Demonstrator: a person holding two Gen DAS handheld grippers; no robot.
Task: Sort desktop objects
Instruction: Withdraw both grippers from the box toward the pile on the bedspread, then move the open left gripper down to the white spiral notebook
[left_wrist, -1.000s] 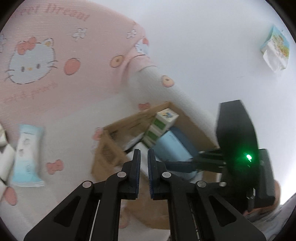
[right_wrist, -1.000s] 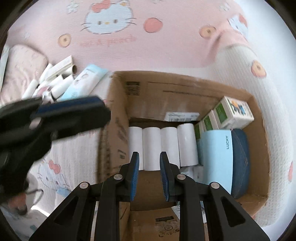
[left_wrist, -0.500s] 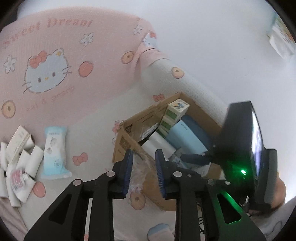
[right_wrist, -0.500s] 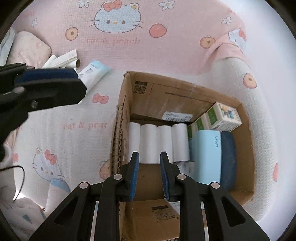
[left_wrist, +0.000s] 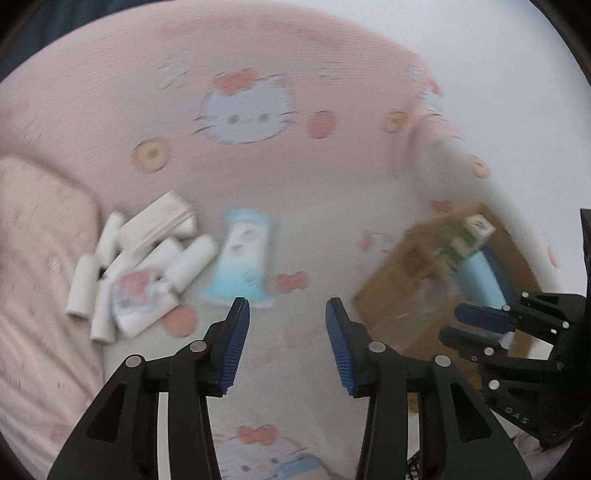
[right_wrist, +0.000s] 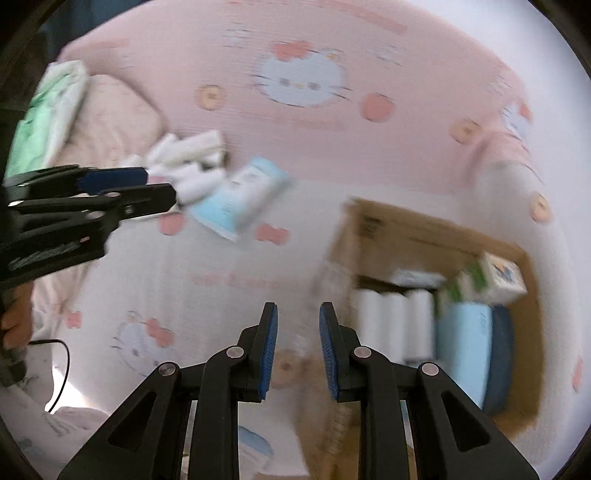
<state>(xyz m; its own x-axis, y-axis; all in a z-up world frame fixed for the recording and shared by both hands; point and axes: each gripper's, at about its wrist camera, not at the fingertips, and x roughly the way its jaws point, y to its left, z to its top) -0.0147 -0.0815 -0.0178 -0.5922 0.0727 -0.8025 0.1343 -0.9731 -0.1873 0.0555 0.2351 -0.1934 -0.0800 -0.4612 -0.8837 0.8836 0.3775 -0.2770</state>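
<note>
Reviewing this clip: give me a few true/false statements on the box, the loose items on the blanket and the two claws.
1. The cardboard box already holds white rolls. True.
2. The left claw grips a roll. False: its jaws are opening and nothing is between them.
3. A light blue packet lies on the blanket beside the loose white rolls. True.
4. The right claw holds the blue packet. False: its jaws are shut and it holds nothing.
5. The blanket is plain grey. False: it is pink and white with cartoon cats.

Left claw (left_wrist: 287, 345) opening wide, nothing inside, left of the box (left_wrist: 413, 288). Right claw (right_wrist: 297, 349) closed and empty, just beside box.
</note>
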